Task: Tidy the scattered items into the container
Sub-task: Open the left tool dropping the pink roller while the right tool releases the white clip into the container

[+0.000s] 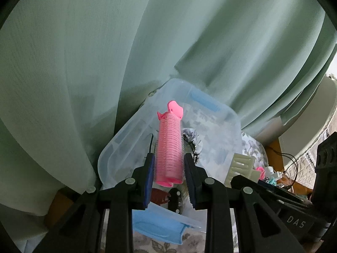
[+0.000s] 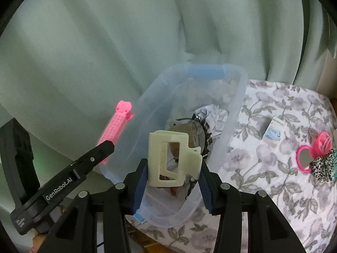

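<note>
Both grippers hang over a clear plastic bin [image 2: 238,97] on a flower-print desk [image 2: 273,189], each with one item ready to go in. The left gripper [image 1: 169,168] has its fingers closed part-way on the sides of a pink hair roller [image 1: 169,145], which stands up between them above the bin's near-left corner. The right gripper [image 2: 171,175] clamps a cream claw clip [image 2: 168,158] between its fingers, wider apart than the left pair, over the bin's near end.

The job looks partly done. Some things already lie in the bin: a dark hair accessory and a bit of patterned cloth can be made out through the blur, though not much more. Neither held item has been let go yet.

Still out on the desk, well to the right of the bin, are a small white box [image 2: 273,133], a pink hand mirror [image 2: 304,158], a stack of pink rings [image 2: 322,144] and a leopard-print scrunchie [image 2: 324,166]. Those would appear to be left for later trips.
</note>
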